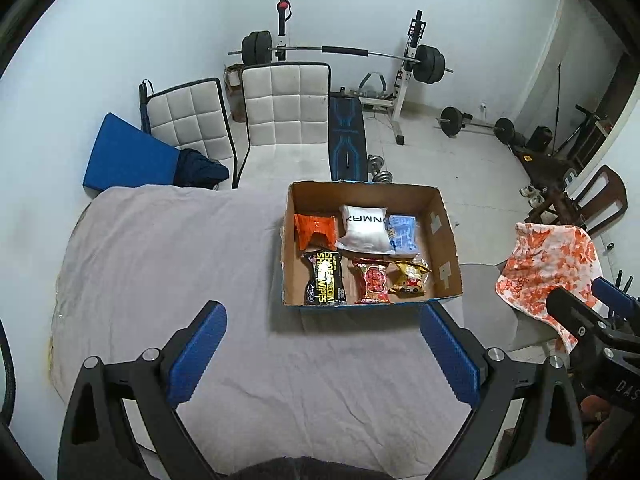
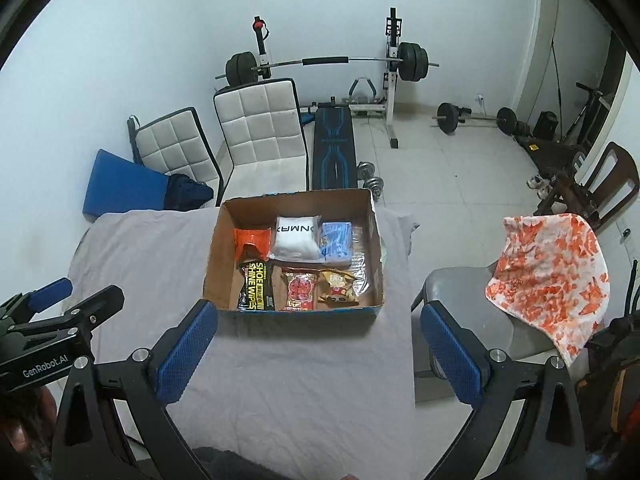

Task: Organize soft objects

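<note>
So the soft stuff is all sitting inside the cardboard box [image 1: 444,236] already. Back row has an orange pouch [image 1: 315,231], a white pillow pack [image 1: 366,230] and a blue packet [image 1: 403,232]; front row has a black wipes pack [image 1: 325,278], a red snack bag [image 1: 373,282] and a small yellow snack bag [image 1: 410,278]. Nothing soft is lying loose on the tabletop [image 1: 180,248] that I can spot, so my guess is the job is basically done or close to it.

The box sits toward the far right corner of the tabletop, long side running left to right. From the left tongs [image 1: 323,354] it lies ahead and a bit right; from the right tongs [image 2: 319,350] it's nearly dead ahead, slightly left. I'd say the right one has the straighter line in, so any last tidy-up probably falls to it. Both pairs of tongs are spread wide with nothing between the blue pads, hovering above the near part of the tabletop.

The tabletop is covered in a wrinkly grey sheet. A grey chair [image 2: 460,292] just off its right edge has an orange-and-white towel [image 2: 552,276] draped over it, which is soft too, though I can't tell if it counts. Behind it: two white padded chairs [image 1: 286,108], a weight bench with barbell [image 1: 344,52], and a tiled floor.
</note>
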A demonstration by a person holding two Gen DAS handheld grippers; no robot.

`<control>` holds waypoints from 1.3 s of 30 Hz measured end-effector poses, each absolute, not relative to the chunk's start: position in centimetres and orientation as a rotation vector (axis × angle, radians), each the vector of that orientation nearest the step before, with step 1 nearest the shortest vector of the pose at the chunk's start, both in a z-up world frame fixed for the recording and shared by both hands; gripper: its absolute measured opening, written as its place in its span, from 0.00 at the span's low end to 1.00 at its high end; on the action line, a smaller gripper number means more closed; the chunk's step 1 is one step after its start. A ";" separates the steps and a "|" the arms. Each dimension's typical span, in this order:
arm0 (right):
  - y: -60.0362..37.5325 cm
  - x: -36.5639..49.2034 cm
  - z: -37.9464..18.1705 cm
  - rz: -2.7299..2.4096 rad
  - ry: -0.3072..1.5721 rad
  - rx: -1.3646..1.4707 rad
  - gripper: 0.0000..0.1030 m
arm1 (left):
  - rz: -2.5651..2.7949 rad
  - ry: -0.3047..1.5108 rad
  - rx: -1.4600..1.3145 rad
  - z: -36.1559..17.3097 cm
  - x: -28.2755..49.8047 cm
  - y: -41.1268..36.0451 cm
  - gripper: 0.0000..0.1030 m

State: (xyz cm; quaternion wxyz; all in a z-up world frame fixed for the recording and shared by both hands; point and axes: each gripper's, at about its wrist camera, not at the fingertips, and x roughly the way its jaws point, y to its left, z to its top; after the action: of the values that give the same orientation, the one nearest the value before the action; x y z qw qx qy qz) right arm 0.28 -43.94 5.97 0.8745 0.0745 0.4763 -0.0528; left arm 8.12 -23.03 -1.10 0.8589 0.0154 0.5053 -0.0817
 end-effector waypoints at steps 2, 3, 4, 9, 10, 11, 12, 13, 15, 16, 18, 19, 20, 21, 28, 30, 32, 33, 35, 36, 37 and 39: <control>-43.8 -0.1 6.5 -0.109 0.990 0.151 1.00 | -0.168 1.053 0.041 -0.6 7.7 -23.1 0.96; -43.8 -0.2 6.6 -0.108 0.989 0.151 1.00 | -0.165 1.049 0.044 -0.4 7.5 -22.9 0.96; -43.7 -0.4 6.8 -0.109 0.988 0.146 1.00 | -0.164 1.040 0.046 -0.1 7.3 -22.9 0.96; -43.6 -0.6 7.0 -0.105 0.983 0.141 1.00 | -0.159 1.022 0.045 0.6 6.8 -22.7 0.96; -43.6 -0.8 7.1 -0.106 0.978 0.142 1.00 | -0.160 1.021 0.045 0.7 6.7 -22.7 0.96; -43.6 -0.8 7.2 -0.107 0.977 0.142 1.00 | -0.160 1.018 0.047 0.8 6.6 -22.7 0.96; -43.7 -0.8 7.2 -0.105 0.978 0.143 1.00 | -0.160 1.016 0.049 0.8 6.4 -22.7 0.96; -43.7 -1.0 7.3 -0.106 0.976 0.146 1.00 | -0.162 1.017 0.048 0.8 6.4 -22.7 0.96; -43.7 -1.1 7.3 -0.102 0.979 0.148 1.00 | -0.161 1.013 0.054 1.0 6.3 -22.7 0.96; -43.6 -1.1 7.4 -0.101 0.980 0.147 1.00 | -0.162 1.012 0.056 1.1 6.2 -22.7 0.96; -43.4 -1.1 7.7 -0.103 0.979 0.142 1.00 | -0.162 1.005 0.056 1.4 6.1 -22.7 0.96; -43.3 -1.2 7.8 -0.101 0.977 0.142 1.00 | -0.161 1.003 0.054 1.4 6.2 -22.7 0.96; -43.2 -1.3 8.0 -0.101 0.971 0.141 1.00 | -0.162 1.001 0.054 1.5 6.1 -22.7 0.96; -43.1 -1.4 8.2 -0.105 0.966 0.135 1.00 | -0.162 0.997 0.056 1.7 6.1 -22.8 0.96; -42.7 -1.1 8.5 -0.118 0.957 0.115 1.00 | -0.167 0.994 0.059 1.9 5.6 -22.9 0.96; -42.6 -1.1 8.5 -0.117 0.957 0.116 1.00 | -0.165 0.995 0.060 1.9 5.4 -22.8 0.96; -42.7 -1.1 8.5 -0.120 0.955 0.111 1.00 | -0.163 0.994 0.061 1.8 5.4 -22.9 0.96; -42.6 -1.1 8.6 -0.121 0.953 0.110 1.00 | -0.161 0.994 0.061 1.8 5.4 -22.8 0.96; -42.5 -1.2 8.6 -0.127 0.950 0.109 1.00 | -0.159 0.993 0.060 1.9 5.3 -22.7 0.96; -42.5 -1.3 8.7 -0.129 0.948 0.110 1.00 | -0.158 0.993 0.060 1.9 5.2 -22.7 0.96; -42.5 -1.3 8.7 -0.131 0.947 0.112 1.00 | -0.158 0.991 0.059 1.9 5.1 -22.7 0.96; -42.4 -1.5 8.8 -0.138 0.943 0.112 1.00 | -0.157 0.988 0.056 1.9 5.0 -22.6 0.96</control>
State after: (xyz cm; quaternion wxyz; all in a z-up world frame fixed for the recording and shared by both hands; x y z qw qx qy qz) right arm -1.47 -42.41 8.76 0.8872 0.0537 0.4534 -0.0665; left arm 5.01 -22.57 1.91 0.8771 0.0270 0.4737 -0.0752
